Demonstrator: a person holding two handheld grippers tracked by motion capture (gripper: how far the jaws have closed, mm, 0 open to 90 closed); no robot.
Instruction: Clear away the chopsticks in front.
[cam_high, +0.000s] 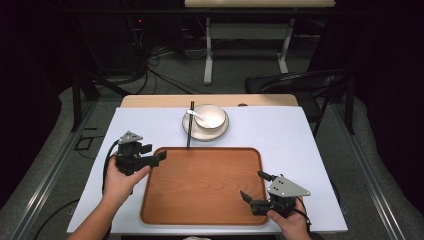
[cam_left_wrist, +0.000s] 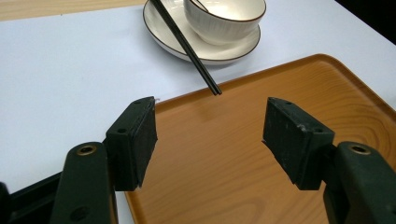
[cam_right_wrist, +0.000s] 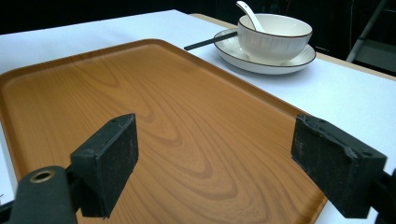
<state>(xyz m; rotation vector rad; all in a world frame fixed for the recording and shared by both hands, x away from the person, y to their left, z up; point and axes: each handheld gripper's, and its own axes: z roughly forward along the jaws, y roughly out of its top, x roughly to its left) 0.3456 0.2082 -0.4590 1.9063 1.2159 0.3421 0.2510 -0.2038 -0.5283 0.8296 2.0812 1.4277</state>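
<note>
A brown wooden tray lies at the middle of the white tabletop. Behind it a white bowl with a white spoon stands on a white plate. Black chopsticks rest on the plate's left rim and their tips reach the tray's far edge. My left gripper is open at the tray's left far corner, over its rim, empty. My right gripper is open above the tray's right near part, with nothing between its jaws.
The table carries a white cover, with bare cover on both sides of the tray. A dark chair stands behind the right far corner. Another table's legs and cables lie on the floor beyond.
</note>
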